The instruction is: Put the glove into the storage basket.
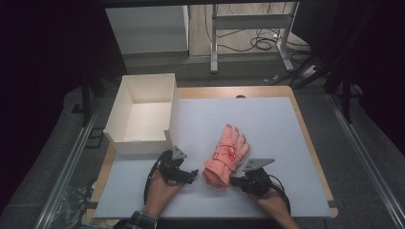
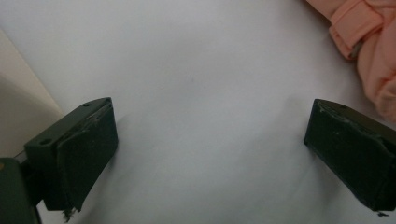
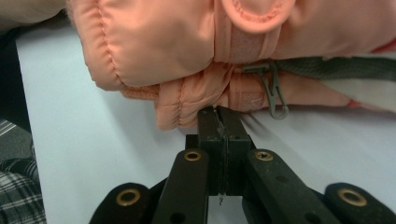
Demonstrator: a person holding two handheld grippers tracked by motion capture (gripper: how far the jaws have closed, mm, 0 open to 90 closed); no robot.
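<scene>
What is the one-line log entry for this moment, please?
right tongs: shut at glove cuff | left tongs: open, nothing between | box: behind left tongs

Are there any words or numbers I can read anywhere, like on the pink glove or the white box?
No words or numbers can be read.
The glove has a small red mark on its back, too small and blurred to tell whether it is writing.
The box shows plain white walls, no label.
The table is bare of print.
The left gripper and right gripper carry no lettering.
</scene>
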